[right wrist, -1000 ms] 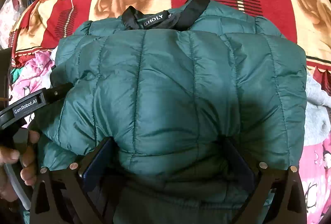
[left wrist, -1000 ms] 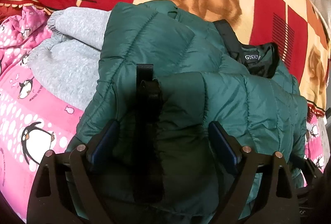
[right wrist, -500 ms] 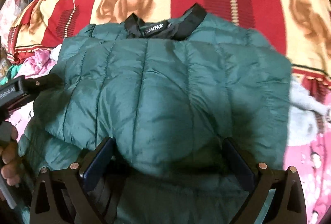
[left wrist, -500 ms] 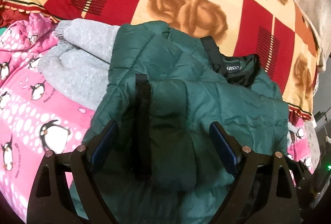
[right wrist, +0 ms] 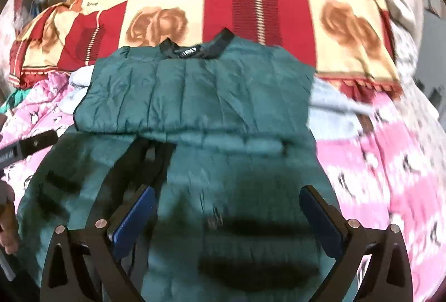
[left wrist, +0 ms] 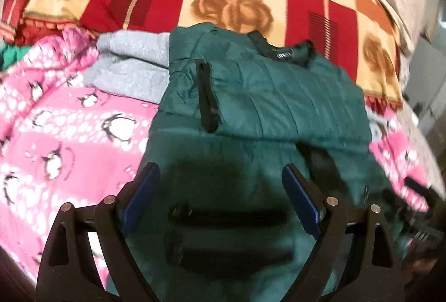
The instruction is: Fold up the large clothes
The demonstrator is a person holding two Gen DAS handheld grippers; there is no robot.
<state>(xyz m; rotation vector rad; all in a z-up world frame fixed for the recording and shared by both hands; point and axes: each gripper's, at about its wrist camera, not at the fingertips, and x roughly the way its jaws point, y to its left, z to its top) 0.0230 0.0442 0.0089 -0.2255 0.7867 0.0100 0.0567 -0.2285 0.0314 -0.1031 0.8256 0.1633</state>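
Hovering both spread claws, left claw (left wrist: pixel 220 196) and right claw (right wrist: pixel 225 215), empty, we are risking the puffy dark-green quilted jacket (right wrist: pixel 200 95) ahead springing unfolded.

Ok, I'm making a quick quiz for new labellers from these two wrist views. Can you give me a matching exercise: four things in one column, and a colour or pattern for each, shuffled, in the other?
Things:
1. puffer jacket
2. collar
3. sweatshirt
4. blanket under the jacket

Colours or patterns:
A. pink with penguins
B. plain grey
C. dark green, quilted
D. black, with a label

Pairs: 1-C, 2-D, 3-B, 4-A
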